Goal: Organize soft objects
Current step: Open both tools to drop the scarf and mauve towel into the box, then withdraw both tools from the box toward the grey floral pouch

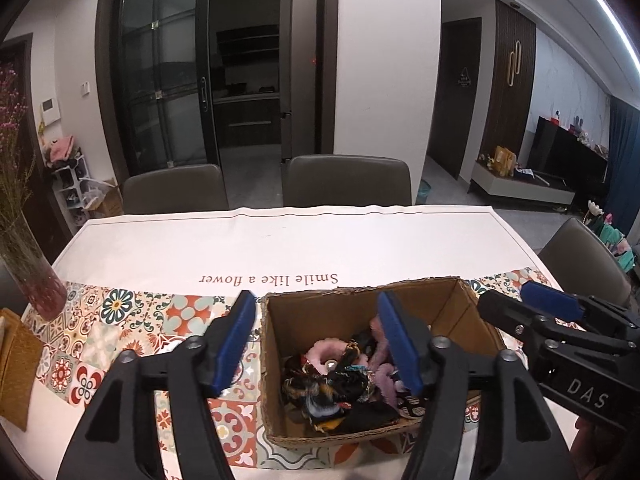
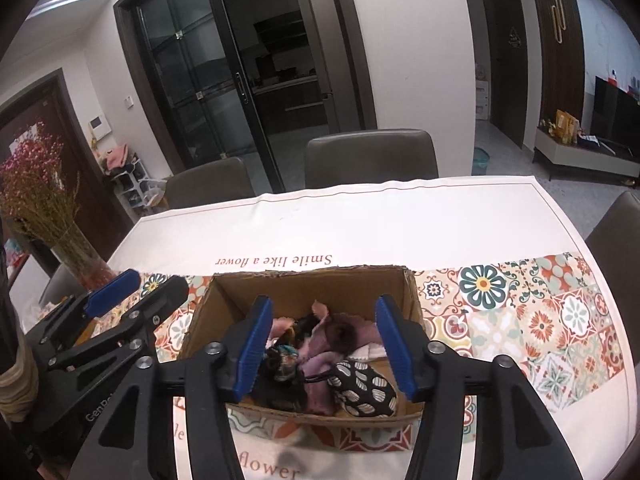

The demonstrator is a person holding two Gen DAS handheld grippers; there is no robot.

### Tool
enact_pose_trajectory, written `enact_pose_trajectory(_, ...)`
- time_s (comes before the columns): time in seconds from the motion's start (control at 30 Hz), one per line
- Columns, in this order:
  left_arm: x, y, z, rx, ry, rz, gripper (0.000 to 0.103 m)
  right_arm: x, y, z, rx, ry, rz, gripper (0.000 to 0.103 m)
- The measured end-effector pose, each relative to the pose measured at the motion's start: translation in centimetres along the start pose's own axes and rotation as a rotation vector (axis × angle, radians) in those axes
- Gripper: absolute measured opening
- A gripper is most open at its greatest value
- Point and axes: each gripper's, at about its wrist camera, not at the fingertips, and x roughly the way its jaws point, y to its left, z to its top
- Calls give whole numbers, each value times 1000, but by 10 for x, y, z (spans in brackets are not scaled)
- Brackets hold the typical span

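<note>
Hovering both claws over box (image 2: 412,292) w/ jaws spread wide, nothing held: left gripper (image 1: 318,340) straddles box's left wall, right gripper (image 2: 324,344) centred above pile; probably picking next, or just dropped, can't tell; for a pick, go straight down, clear of cardboard walls, pinch one loose fold only; box on tablecloth (image 2: 400,216), holds tangled soft items: pink fluffy scrunchie (image 1: 324,354), dark patterned scrunchies (image 1: 320,388), spotted pouch (image 2: 366,390), mauve cloth (image 2: 352,330).

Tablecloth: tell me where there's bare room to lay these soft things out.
Free: the white band of the tablecloth between the cardboard box and the chairs, and the tiled strip right of the box. Crowded: inside the box, and left by the vase.
</note>
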Motion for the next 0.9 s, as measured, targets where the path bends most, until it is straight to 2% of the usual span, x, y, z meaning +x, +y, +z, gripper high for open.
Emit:
enact_pose_trajectory(0.1, -4, 2, -1, -8, -4, 12, 88, -2, -1, 0, 5, -4, -12, 64)
enact_pose_trajectory(0.37, -20, 7, -2, -8, -27, 60, 100, -18, -1, 1, 19, -31, -47, 71)
enact_pose_trajectory(0.53, -32, 6, -6, 8, -43, 86, 102, -35, -5, -2, 34, -68, -77, 79)
enact_pose_trajectory(0.9, -66, 6, -19, -2, -67, 143, 103, -65, -3, -14, 43, -91, -77, 79)
